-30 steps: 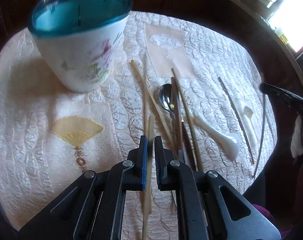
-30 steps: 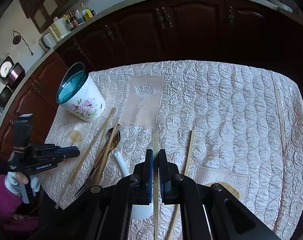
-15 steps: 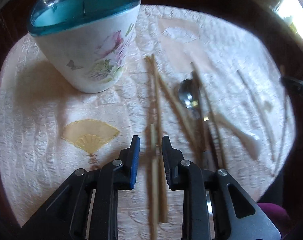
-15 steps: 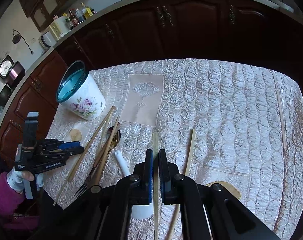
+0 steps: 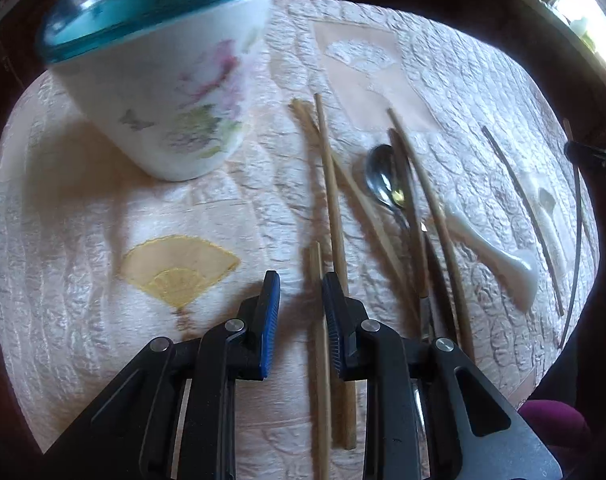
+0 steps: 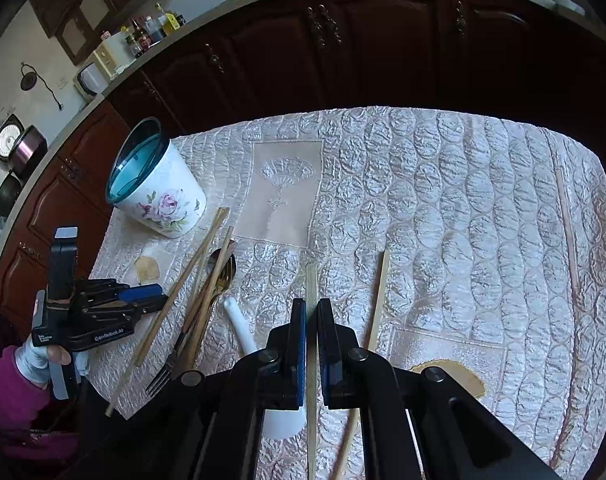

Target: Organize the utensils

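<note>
Quilted cream surface (image 6: pixel 443 200) under everything. At far left, floral cup (image 6: pixel 159 192) with teal rim, upright. Next, left tool (image 5: pixel 299 308), parted, gripping nothing, beside two bamboo chopsticks (image 5: pixel 331 216). Then metal spoon (image 5: pixel 383 180) and white ceramic spoon (image 5: pixel 495 256). Rightmost, right tool (image 6: pixel 311 320), nearly closed around one chopstick (image 6: pixel 311 284).

Table (image 6: pixel 443 184) covered by quilted cream cloth with fan embroidery. Floral cup (image 6: pixel 159 196) with teal rim stands at far left. Beside it: wooden chopsticks (image 5: pixel 331 184), metal spoon (image 5: pixel 383 178), fork (image 6: pixel 163 376), white ceramic spoon (image 5: pixel 499 260). Lone chopstick (image 6: pixel 379 300) further right.
</note>
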### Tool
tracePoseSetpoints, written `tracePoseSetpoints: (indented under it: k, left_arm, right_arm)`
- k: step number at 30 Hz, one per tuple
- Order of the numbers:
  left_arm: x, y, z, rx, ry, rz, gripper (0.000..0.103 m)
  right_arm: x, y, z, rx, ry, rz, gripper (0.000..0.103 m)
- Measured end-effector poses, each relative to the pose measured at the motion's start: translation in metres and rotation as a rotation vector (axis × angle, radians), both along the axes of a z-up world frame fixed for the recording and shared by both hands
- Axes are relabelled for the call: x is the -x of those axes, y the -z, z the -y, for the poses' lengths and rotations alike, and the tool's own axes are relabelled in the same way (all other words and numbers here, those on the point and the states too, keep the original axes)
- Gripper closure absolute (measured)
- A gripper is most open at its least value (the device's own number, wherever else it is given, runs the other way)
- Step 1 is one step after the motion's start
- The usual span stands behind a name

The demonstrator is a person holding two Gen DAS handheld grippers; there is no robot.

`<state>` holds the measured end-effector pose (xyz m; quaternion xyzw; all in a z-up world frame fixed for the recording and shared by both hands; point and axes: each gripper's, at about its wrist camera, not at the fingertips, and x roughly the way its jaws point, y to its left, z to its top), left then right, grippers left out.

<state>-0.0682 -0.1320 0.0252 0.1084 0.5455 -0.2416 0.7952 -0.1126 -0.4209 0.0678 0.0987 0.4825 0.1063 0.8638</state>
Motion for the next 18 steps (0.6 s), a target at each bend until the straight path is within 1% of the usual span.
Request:
tracePoseSetpoints:
  k: [3,6,7,8,9,12,18]
  left_arm:
    - [0.001,0.003,0.006,-0.012,0.016,0.003,0.082]
    - [-0.003,0.004,0.005,0.001,0.007,-0.009,0.083]
    - [-0.004,0.004,0.005,0.006,0.003,-0.012,0.085]
    - [-0.006,0.003,0.005,0.010,-0.001,-0.018,0.097]
    - [-0.006,0.001,0.003,0.017,-0.004,-0.023,0.098]
    - [-0.003,-0.017,-0.009,0.062,-0.019,0.005,0.099]
    - [0.002,-0.082,-0.041,0.217,-0.057,0.070,0.099]
  right_arm:
    - [0.000,-0.002,-0.001,0.002,-0.003,0.004,0.098]
    - [-0.001,-0.004,-0.002,0.002,-0.005,0.009,0.098]
    - [-0.001,-0.005,-0.003,0.000,-0.008,0.012,0.098]
    - [-0.001,-0.007,-0.004,-0.007,-0.014,0.017,0.098]
    - [-0.001,-0.010,-0.006,-0.009,-0.020,0.023,0.098]
    - [0.000,-0.021,-0.014,-0.010,-0.047,0.045,0.098]
    - [0.001,-0.052,-0.037,-0.042,-0.113,0.109,0.098]
